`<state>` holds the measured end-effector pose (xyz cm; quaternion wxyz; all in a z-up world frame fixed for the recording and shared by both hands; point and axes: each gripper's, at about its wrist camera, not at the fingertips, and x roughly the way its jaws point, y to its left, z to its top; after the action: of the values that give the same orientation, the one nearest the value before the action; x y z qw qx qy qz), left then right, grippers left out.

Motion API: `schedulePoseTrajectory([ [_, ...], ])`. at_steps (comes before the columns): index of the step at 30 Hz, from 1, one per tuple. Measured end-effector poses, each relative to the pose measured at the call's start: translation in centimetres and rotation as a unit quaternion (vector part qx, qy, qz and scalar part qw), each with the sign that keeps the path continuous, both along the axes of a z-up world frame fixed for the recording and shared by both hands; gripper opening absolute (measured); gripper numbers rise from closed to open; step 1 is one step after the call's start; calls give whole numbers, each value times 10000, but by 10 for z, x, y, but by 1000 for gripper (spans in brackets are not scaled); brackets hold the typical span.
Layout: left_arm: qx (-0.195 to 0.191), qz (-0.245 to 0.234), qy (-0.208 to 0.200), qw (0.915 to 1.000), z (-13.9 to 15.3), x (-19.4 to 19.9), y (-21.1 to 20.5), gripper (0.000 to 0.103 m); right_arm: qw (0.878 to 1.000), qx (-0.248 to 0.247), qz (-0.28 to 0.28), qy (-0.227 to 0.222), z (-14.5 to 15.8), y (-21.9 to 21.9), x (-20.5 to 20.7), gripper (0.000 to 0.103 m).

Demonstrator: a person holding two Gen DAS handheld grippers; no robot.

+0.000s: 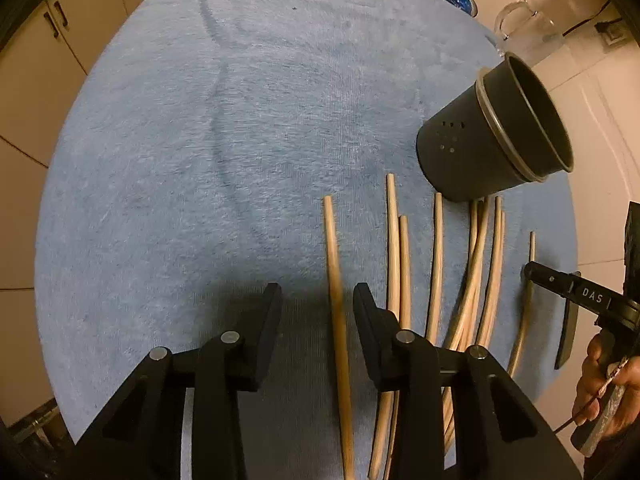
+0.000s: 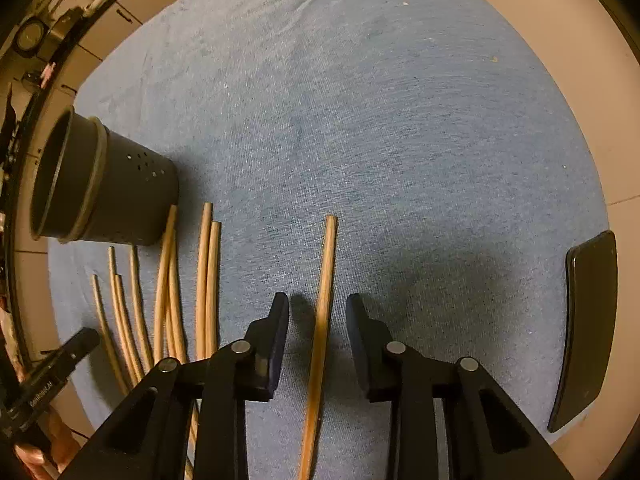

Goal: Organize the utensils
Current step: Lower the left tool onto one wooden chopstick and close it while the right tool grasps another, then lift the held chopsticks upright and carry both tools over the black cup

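Between the spread jaws of the left gripper (image 1: 318,292) lies one chopstick (image 1: 335,264), flat on the blue towel (image 1: 200,140), with a gap on each side so neither pad presses it. It is the leftmost of the row. The right gripper (image 2: 317,298) likewise straddles a lone chopstick (image 2: 326,272) at the row's right end, jaws apart and clear of the wood. A hand (image 1: 604,384) holds that gripper at the edge of the left view. Between the two, the other chopsticks (image 1: 436,264) lie roughly side by side, some crossing. Just beyond their far tips stands a dark cup (image 1: 480,148) with small holes in its wall. Farther off, past the towel's edge, is a glass jug (image 1: 520,28).
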<state>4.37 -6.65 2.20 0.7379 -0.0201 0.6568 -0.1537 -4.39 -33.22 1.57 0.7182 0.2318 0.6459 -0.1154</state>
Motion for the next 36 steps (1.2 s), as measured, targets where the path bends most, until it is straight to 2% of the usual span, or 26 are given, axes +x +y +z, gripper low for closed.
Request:
schedulePoseTrajectory([
  [4,161,-135,-38,9998,-3,5,-14,30,9999,-138,68,27,-1,5,6,22],
  [5,210,-163,-52,9996,-3,5,-17,27,9998,-166,75,43,-1,6,7,16],
  [7,425,-211,-130,9988,-3,6,-23,12,9996,-220,150,56,-2,14,7,8],
  [9,449,-219,-141,9987,0,1,-23,6,9995,-250,197,25,-1,18,8,8],
  [11,472,-224,-199,9984,2,-1,-25,6,9996,-143,253,-46,-2,19,9,7],
  [14,303,-255,-332,9987,10,-10,-22,6,9996,-25,230,-187,5,23,3,7],
  [16,190,-269,-544,9980,24,-16,-19,6,9988,140,238,-412,13,25,-2,6],
  [19,5,-223,-816,9964,47,-23,-11,6,9968,127,217,-760,35,28,-9,6],
  [21,-93,-189,-1140,9933,67,-30,-5,6,9940,172,200,-1064,53,32,-16,6],
  [29,-186,-225,-1883,9817,112,-50,6,6,9699,-317,459,-2369,123,52,-41,6],
  [36,-346,-213,-2294,9725,144,-57,14,6,9539,-590,406,-2916,162,52,-58,6],
])
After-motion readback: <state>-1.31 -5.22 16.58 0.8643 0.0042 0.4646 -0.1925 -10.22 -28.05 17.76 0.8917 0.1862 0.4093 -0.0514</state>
